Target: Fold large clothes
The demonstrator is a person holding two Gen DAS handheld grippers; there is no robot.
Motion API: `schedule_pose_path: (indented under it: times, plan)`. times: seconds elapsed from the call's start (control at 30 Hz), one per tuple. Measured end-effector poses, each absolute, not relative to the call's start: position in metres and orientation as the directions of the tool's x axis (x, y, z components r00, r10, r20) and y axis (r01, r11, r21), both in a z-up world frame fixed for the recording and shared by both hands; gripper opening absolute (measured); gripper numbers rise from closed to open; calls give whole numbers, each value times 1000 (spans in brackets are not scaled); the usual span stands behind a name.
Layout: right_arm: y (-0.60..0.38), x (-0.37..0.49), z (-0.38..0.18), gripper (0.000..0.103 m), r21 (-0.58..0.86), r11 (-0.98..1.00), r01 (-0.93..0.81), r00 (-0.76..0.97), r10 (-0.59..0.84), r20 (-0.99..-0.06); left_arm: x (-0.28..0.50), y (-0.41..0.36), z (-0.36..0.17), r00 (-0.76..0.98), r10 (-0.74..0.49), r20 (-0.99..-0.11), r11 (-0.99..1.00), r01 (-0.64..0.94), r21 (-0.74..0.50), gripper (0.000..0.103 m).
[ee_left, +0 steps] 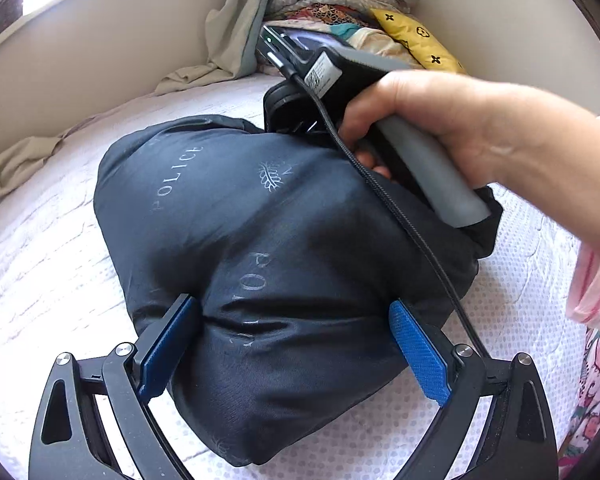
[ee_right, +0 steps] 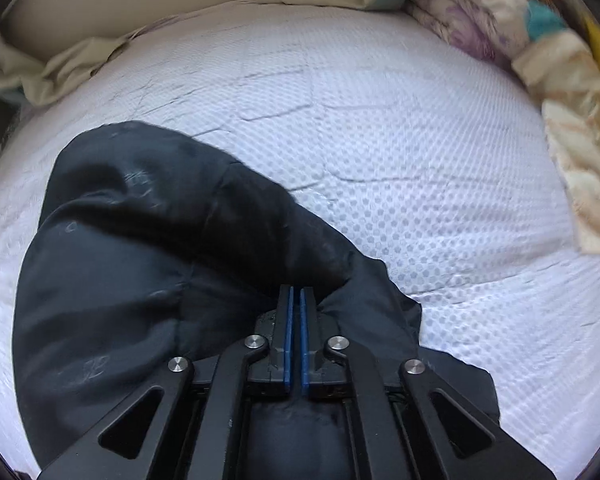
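Observation:
A dark navy padded jacket with pale "POLICE" lettering lies bundled on the white bed cover. My left gripper straddles its near end with the jaws wide. Both blue pads press into the puffy sides, and the bundle narrows between them. In the right wrist view the same jacket fills the lower left. My right gripper is shut at its edge, with fabric puckered around the fingertips. A person's hand holds that gripper's handle over the jacket's far side, where its fingertips are hidden.
A pile of folded clothes and bedding with a yellow cushion sits at the back, seen also as a pile. A beige sheet hangs by the wall. A black cable crosses the jacket. A pink sleeve is at right.

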State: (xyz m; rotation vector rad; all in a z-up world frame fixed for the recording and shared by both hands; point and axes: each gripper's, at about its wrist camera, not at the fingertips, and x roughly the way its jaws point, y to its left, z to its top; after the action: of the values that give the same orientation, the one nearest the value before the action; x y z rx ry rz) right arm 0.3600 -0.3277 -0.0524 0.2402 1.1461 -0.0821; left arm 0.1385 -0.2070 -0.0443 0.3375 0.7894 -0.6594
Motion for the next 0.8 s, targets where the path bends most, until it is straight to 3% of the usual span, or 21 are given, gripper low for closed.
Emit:
schedule_pose_path:
  times: [0.2, 0.3, 0.33, 0.37, 0.4, 0.57, 0.67, 0.8]
  plan:
    - [-327, 344, -39, 0, 186, 963, 197, 439, 83, -894, 138, -205, -47, 517, -406, -753, 751, 659, 47, 103]
    - [-327, 327, 5, 0, 221, 957, 186, 433, 122, -893, 142, -204, -48, 515, -402, -757, 752, 657, 47, 103]
    - [-328, 314, 30, 11, 239, 957, 161, 475, 137, -869, 142, -203, -48, 513, -403, -758, 754, 655, 42, 103]
    - [-327, 301, 49, 36, 246, 960, 136, 512, 145, -847, 143, -202, -47, 509, -404, -760, 757, 653, 34, 103]
    - [-324, 285, 70, 50, 233, 966, 110, 546, 137, -826, 144, -201, -47, 505, -406, -761, 759, 650, 27, 103]
    - [-299, 220, 98, 50, 168, 985, 27, 560, 124, -819, 148, -199, -45, 496, -409, -766, 766, 643, 7, 103]
    - [-299, 214, 66, 50, 116, 991, 69, 493, 67, -868, 148, -199, -45, 496, -399, -771, 767, 641, 15, 103]
    - [-325, 209, 14, 55, 236, 960, 149, 420, 154, -894, 143, -201, -44, 492, -387, -780, 755, 655, 39, 103]
